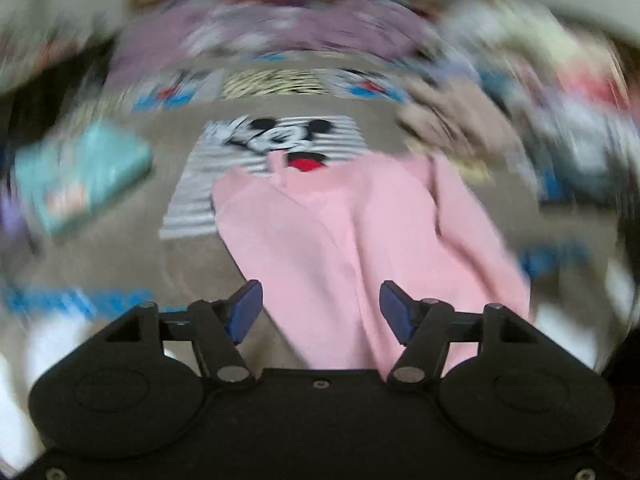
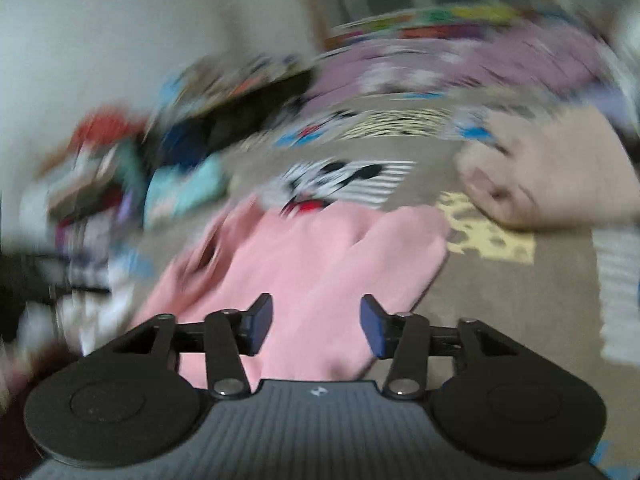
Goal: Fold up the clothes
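Observation:
A pink garment [image 1: 344, 236] lies spread on a brown patterned bedcover [image 1: 120, 264], overlapping the near edge of a folded striped shirt with a cartoon mouse face [image 1: 280, 140]. My left gripper [image 1: 321, 312] hovers open above the pink cloth's near end, nothing between its blue pads [image 1: 248, 308]. In the right wrist view the pink garment [image 2: 320, 256] shows two leg-like lobes, with the striped shirt [image 2: 340, 184] beyond. My right gripper [image 2: 316, 326] is open above the cloth, its pads [image 2: 372, 328] apart and holding nothing. Both views are motion-blurred.
A folded teal item [image 1: 80, 172] lies left of the striped shirt. A beige garment [image 1: 448, 120] lies at the right, large in the right wrist view [image 2: 560, 172]. Mixed clothes are heaped at the right [image 1: 560, 112] and at the left [image 2: 120, 160]. A purple cloth [image 1: 280, 32] lies behind.

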Demonstrator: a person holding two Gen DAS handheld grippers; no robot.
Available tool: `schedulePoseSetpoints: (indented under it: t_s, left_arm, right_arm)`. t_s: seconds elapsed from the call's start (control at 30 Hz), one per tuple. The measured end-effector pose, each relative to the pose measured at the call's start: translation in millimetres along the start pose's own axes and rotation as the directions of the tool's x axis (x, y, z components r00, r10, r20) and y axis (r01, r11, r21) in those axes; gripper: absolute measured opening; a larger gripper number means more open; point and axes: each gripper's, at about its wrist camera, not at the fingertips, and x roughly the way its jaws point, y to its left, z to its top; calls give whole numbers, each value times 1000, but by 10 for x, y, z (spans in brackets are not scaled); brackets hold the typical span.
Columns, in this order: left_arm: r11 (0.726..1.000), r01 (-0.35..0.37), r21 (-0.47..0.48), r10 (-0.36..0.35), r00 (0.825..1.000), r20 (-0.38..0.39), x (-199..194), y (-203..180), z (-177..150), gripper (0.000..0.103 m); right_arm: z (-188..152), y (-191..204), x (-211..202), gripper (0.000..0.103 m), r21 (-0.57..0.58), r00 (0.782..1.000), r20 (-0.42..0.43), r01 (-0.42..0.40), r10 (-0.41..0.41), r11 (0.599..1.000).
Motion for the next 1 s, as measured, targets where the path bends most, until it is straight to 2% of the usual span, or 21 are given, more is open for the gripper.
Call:
schedulePoseSetpoints:
  t_s: [0.03,0.13,0.2,0.27,0.3,0.33,0.4,0.53,0.67,0.73,0.83,1.0]
  left_arm:
    - [997,10,-78,-9,1000,3,64,78,13,65]
    - [961,37,-273,-34,999,17,265,301,18,65]
    - [929,54,-365,-45,998,31,351,431,5,64]
    - [897,68,-438,-55,998,43,453,546,-16,64]
    - [883,74,-463,-56,997,52,492,602,-23,64]
    - [872,79,-483,-56,996,62,517,660,-24,64]
    - [850,96,-517,-65,995,77,578,764,-39,64]
    - [802,113,-587,-83,993,78,839,992,-37,63]
    - [750,188,-634,-134,982,133,1011,1169,-28,62]
    - [734,218,-643,-157,976,153,1076,1227,6,62]
    - [724,246,-644,-175,969,174,1160,1299,64,59]
    - [737,252,-627,-177,967,181,1250,1312,109,48]
  right_arm:
    - [-28,-129,53,63,95,1000,24,-1,-1,996]
    - [-213,-433,211,65,297,996,85,-35,10,954]
    - [-374,-597,280,67,398,992,128,-58,7,915]
    - [-564,-754,345,75,486,986,166,-64,-21,872]
    - [-645,-814,381,74,513,983,183,-69,-30,856]
    - [-725,-846,392,71,511,976,216,-84,-33,856]
    - [-801,-825,399,73,468,965,260,-103,-26,878]
    - [-831,-761,458,77,395,963,269,-92,-20,914]
    - [-844,-727,459,79,360,962,273,-81,-22,929]
    - [-852,-708,449,79,352,960,277,-74,-28,933]
    - [-850,-682,459,82,333,962,272,-61,-34,941]
    - [-848,-696,479,84,329,962,272,-68,-25,942]
